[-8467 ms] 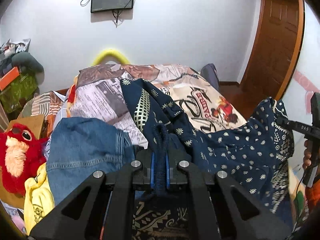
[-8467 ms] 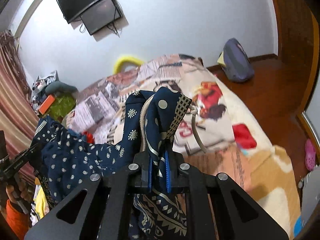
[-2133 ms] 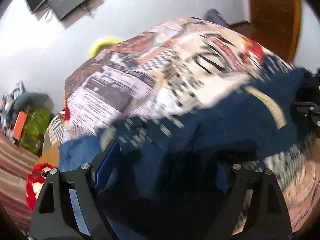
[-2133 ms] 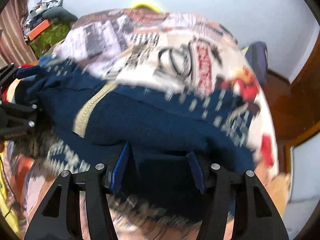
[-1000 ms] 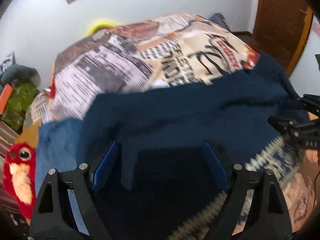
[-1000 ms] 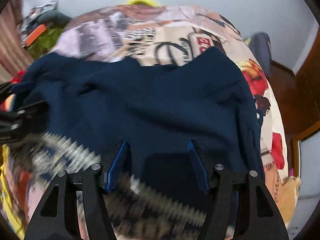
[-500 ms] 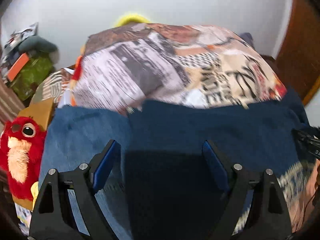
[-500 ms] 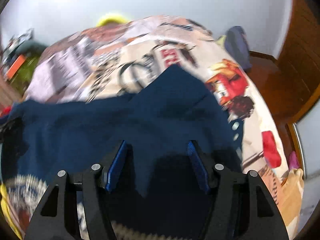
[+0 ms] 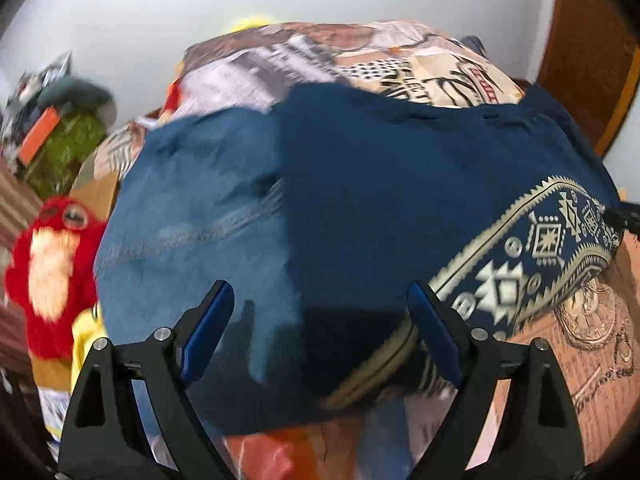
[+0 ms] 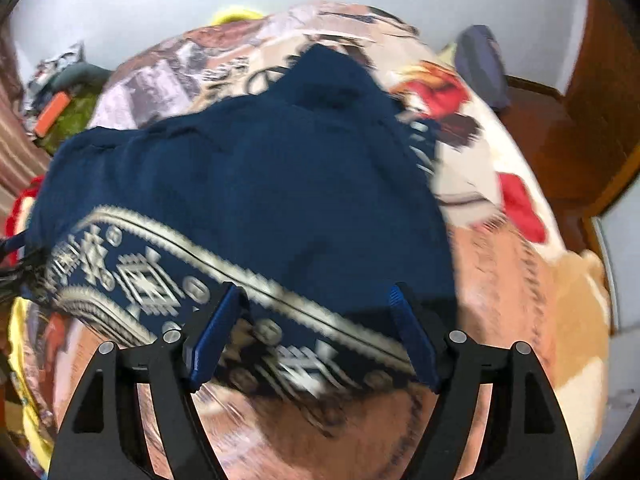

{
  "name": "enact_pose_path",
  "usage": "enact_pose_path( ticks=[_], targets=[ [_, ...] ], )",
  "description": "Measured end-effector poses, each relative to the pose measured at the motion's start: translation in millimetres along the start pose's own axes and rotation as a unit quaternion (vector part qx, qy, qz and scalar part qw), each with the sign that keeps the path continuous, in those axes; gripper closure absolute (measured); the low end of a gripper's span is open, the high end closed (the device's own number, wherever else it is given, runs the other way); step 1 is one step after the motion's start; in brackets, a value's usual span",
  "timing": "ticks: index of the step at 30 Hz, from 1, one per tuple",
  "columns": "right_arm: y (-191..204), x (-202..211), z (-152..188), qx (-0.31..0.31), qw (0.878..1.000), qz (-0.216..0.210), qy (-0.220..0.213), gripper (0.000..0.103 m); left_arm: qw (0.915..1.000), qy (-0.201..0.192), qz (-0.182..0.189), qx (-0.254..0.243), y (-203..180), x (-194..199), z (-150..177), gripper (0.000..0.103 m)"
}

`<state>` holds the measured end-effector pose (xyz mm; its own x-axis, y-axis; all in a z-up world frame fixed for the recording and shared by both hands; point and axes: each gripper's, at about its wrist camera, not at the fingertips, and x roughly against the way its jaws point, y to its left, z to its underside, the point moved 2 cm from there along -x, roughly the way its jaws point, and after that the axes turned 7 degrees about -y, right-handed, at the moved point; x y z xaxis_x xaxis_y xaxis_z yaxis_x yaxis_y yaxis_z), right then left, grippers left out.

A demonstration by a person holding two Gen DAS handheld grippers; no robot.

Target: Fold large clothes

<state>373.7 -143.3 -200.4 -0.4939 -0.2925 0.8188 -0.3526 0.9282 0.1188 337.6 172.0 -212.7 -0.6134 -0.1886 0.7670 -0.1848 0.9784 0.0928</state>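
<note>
A large navy garment [image 9: 400,184] with a cream patterned border [image 9: 540,240] lies spread flat on the bed. It also shows in the right wrist view [image 10: 260,196], with the border [image 10: 160,276] along its near edge. My left gripper [image 9: 320,328] is open and empty just above the garment's near left edge. My right gripper [image 10: 312,332] is open and empty above the near right edge, over the border. Both views are motion-blurred.
Blue jeans [image 9: 188,216] lie left of the garment. A red plush toy [image 9: 52,256] and yellow cloth [image 9: 86,344] sit at the bed's left edge. The printed bedspread [image 10: 512,272] extends beyond. A wooden door [image 9: 588,52] and a bag [image 10: 480,64] stand on the right.
Both grippers let go of the garment, which dropped and now lies spread on the bed. Both grippers have since pulled back toward the near edge, jaws staying wide.
</note>
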Motion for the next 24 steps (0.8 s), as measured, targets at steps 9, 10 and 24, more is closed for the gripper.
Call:
enact_pose_path(
  ticks=[9, 10, 24],
  targets=[
    [-3, 44, 14, 0.022, 0.999, 0.044, -0.015, 0.029, 0.9950, -0.015, -0.039, 0.091, 50, 38, 25, 0.014],
    [-1, 49, 13, 0.022, 0.999, 0.043, -0.020, 0.029, 0.9940, -0.018, -0.044, 0.099, 55, 44, 26, 0.014],
    [50, 106, 11, 0.048, 0.994, -0.005, -0.099, 0.029, 0.9454, -0.033, 0.148, 0.289, 45, 63, 49, 0.014]
  ],
)
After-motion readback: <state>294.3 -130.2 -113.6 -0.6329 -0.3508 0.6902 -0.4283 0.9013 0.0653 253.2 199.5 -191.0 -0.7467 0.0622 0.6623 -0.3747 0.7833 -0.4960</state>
